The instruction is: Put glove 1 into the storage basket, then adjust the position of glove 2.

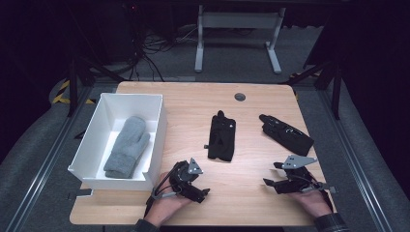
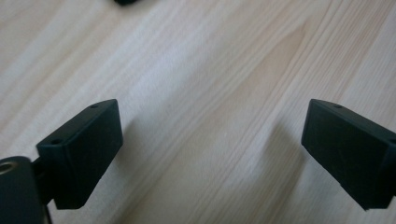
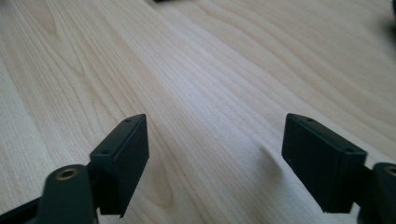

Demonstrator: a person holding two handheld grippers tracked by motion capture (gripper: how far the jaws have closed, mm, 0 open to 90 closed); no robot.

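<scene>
A grey knitted mitten [image 1: 126,146] lies inside a white box [image 1: 155,104] at the table's left. Two black gloves lie on the wood: one [image 1: 222,137] near the middle, another [image 1: 286,134] to the right. My left gripper [image 1: 196,186] rests low by the box's front right corner, held by a hand. In the left gripper view it [image 2: 212,140] stands open over bare wood. My right gripper [image 1: 271,174] sits near the front right, jaws pointing left. The right gripper view shows it [image 3: 215,154] open, with nothing between its jaws.
The light wooden table [image 1: 251,203] has a round grey cable port [image 1: 240,96] at its back edge. Beyond it stands a white desk frame [image 1: 237,38] on a grey floor with cables. Bare wood lies between the two grippers.
</scene>
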